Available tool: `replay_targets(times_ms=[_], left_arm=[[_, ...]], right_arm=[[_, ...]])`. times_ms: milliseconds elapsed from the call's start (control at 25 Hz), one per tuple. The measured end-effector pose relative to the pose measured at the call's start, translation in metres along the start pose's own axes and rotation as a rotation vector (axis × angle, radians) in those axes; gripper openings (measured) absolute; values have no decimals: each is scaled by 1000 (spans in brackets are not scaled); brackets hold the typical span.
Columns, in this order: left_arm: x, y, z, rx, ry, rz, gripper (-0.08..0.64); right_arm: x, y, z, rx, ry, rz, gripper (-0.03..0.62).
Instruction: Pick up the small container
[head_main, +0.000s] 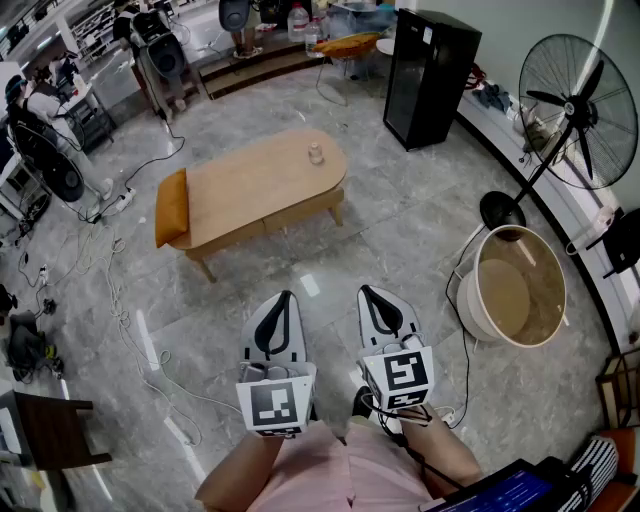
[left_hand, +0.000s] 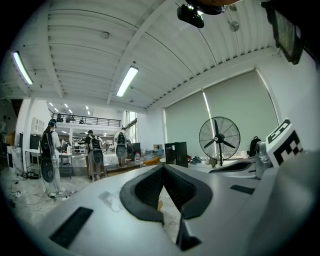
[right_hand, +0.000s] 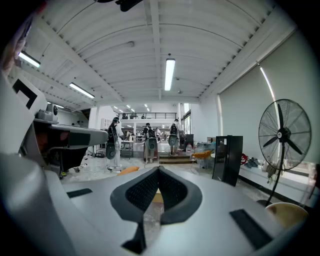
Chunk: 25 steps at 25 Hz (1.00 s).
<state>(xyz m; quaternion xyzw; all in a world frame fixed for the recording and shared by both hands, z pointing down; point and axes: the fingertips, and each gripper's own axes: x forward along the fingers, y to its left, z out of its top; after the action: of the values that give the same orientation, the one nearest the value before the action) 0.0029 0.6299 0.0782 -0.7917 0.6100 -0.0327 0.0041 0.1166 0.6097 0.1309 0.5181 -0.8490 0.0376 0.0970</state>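
Observation:
A small pale container (head_main: 315, 153) stands on the far right part of an oval wooden coffee table (head_main: 250, 190), seen in the head view. Both grippers are held low over the grey floor, well short of the table. My left gripper (head_main: 286, 296) has its jaws closed tip to tip with nothing in them, and so does my right gripper (head_main: 366, 291) beside it. In the left gripper view the dark pads (left_hand: 145, 192) meet at the tip of the left gripper (left_hand: 163, 166). The right gripper view shows the right gripper (right_hand: 159, 169) shut the same way, and the container does not show in either gripper view.
An orange cushion (head_main: 172, 207) lies on the table's left end. A round beige tub (head_main: 512, 288) and a standing fan (head_main: 575, 110) are at the right, a black cabinet (head_main: 428, 75) behind. Cables (head_main: 120, 300) trail over the floor at left. People stand at the back left.

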Motion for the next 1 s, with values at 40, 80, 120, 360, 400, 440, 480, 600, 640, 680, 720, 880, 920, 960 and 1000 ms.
replay_targets(times_ms=[40,80,120,360,400,440,480,600,640,680,720,880,920,960,1000], left_arm=[[1,0,0,3,0,-1,12],[1,-1,-1,8,1,-3,12],[2,-2,-1,15,2,-5,12],[3,-12,-6,22,12,-3,12],[5,-16,-5,13,12,2,12],[7,-21,-5,9,13,5,12],[9,-25,-5,9,14,8,12],[12,-35,-9,9,21,20,12],[13,-38,-11,12,23,26,12],[14,-40,-13,16,24,32,12],[17,-42,-14,17,25,38,12],[38,-51,-16,35,40,56,12],[43,-51,-16,23,42,64,12],[48,-48,-17,7,42,74,12],[53,-45,-18,-6,42,82,12]], right_arm=[[0,-1,0,1,0,-1,0],[0,-1,-1,2,0,-1,0],[0,-2,-2,3,-1,-2,0],[-5,-10,-4,1,-6,-4,0],[-6,-14,-4,1,-8,-3,0],[-7,-19,-3,1,-13,-1,0],[-8,-24,-3,4,-20,2,0],[-9,-30,-7,28,-23,42,5],[-8,-29,-9,33,-16,66,99],[-6,-30,-11,33,-11,87,175],[-5,-33,-12,28,-9,99,198],[7,-59,-13,16,-2,103,198],[11,-62,-14,15,2,104,199],[17,-65,-16,14,6,104,199],[24,-67,-18,13,10,104,201]])
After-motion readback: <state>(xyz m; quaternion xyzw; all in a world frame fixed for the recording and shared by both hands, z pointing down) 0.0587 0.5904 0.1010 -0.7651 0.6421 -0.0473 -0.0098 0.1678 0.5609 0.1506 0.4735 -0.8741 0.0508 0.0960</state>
